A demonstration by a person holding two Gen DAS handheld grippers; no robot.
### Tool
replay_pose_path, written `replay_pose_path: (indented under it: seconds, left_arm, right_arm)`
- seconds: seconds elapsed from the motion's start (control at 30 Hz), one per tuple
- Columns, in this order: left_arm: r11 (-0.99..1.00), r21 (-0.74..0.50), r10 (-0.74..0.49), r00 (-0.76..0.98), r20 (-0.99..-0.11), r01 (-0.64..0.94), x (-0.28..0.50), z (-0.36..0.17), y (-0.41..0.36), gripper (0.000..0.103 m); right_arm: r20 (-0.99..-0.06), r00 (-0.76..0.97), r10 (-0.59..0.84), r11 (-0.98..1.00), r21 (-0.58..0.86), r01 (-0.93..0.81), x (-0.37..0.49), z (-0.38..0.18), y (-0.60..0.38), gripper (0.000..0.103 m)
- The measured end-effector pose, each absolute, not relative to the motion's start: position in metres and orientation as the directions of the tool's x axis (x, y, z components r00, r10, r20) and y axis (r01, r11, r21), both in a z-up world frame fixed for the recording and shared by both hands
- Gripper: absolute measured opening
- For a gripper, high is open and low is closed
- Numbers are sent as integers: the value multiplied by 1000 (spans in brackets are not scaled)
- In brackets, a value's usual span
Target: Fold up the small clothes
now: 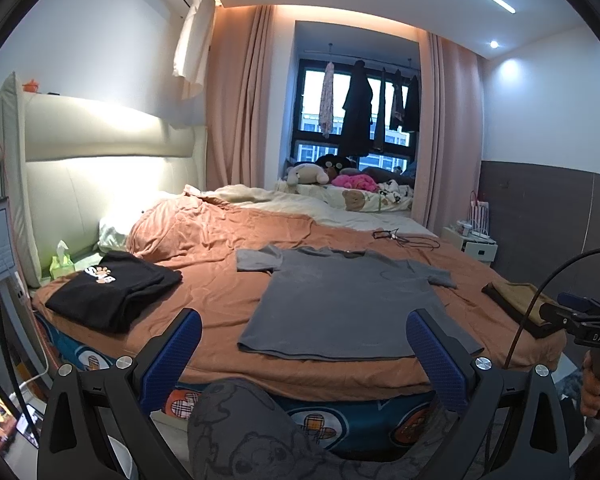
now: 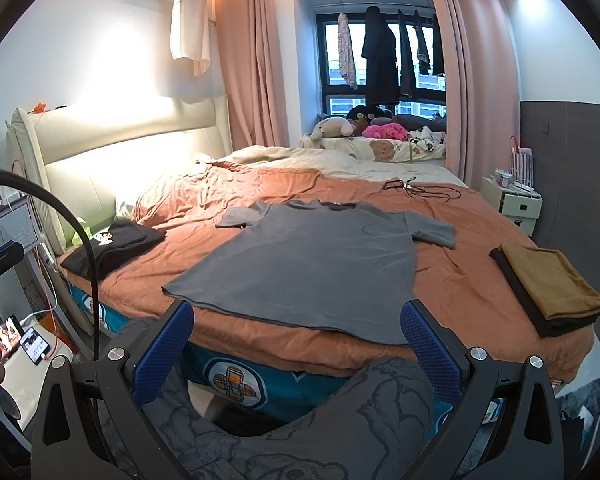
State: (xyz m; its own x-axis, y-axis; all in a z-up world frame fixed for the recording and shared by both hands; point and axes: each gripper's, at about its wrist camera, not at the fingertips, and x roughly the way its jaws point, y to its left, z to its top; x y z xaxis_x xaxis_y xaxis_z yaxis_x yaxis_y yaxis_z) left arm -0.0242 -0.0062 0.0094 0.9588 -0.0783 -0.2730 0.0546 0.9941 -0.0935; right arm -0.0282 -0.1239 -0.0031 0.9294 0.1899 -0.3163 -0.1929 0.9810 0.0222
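Note:
A grey T-shirt (image 1: 348, 300) lies spread flat on the orange bedspread (image 1: 220, 292), collar away from me, hem at the near edge; it also shows in the right wrist view (image 2: 312, 264). My left gripper (image 1: 304, 344) is open and empty, held just short of the hem. My right gripper (image 2: 298, 336) is open and empty, also just short of the hem over the bed's near edge. The right gripper's body shows at the right edge of the left wrist view (image 1: 592, 320).
A folded black garment (image 1: 112, 288) lies on the bed's left. A folded brown and black stack (image 2: 548, 288) lies on its right. A black cable (image 2: 416, 188) lies beyond the shirt. My knees in grey pyjamas (image 2: 364, 412) are below the grippers. A nightstand (image 2: 512, 204) stands at far right.

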Motion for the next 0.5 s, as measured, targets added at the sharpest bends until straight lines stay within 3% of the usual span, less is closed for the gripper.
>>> replay_pose_path:
  seconds: [0.17,0.5]
  left_arm:
    - [994,-96,-69,962,-264,45,-13,17,3,103]
    - [988,-151,-68,943,-324,19,46,4,31,103]
  right_arm:
    - [-298,935,193,981,23,-195,-15,5,-124,103]
    - [-356,922,150,987,6,-159,37,6,-113,103]
